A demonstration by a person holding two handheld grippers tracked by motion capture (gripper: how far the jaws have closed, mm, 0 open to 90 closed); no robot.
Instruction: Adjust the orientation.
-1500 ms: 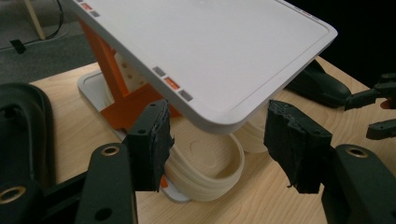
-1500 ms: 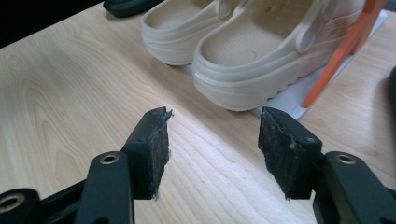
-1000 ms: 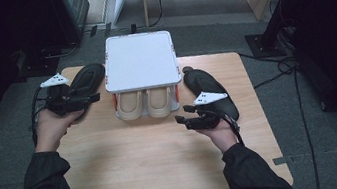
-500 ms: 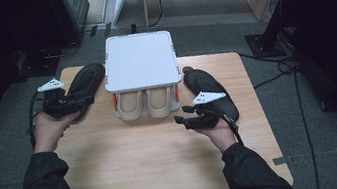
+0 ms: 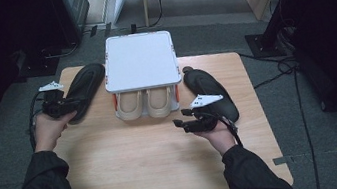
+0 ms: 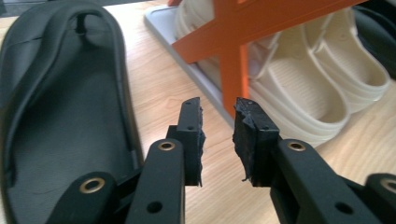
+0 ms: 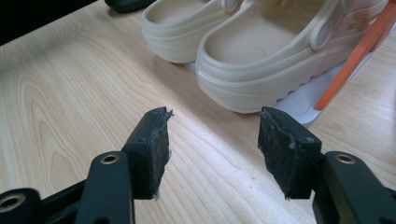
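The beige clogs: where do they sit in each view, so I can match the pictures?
High view: beige clogs at centre, heels poking out from under the white shelf.
Left gripper view: upper right, behind the orange brace.
Right gripper view: top centre.
Shared landmark: the orange brace, at the right edge of the right gripper view.

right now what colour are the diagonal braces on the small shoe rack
Orange braces, clearest in the left gripper view.
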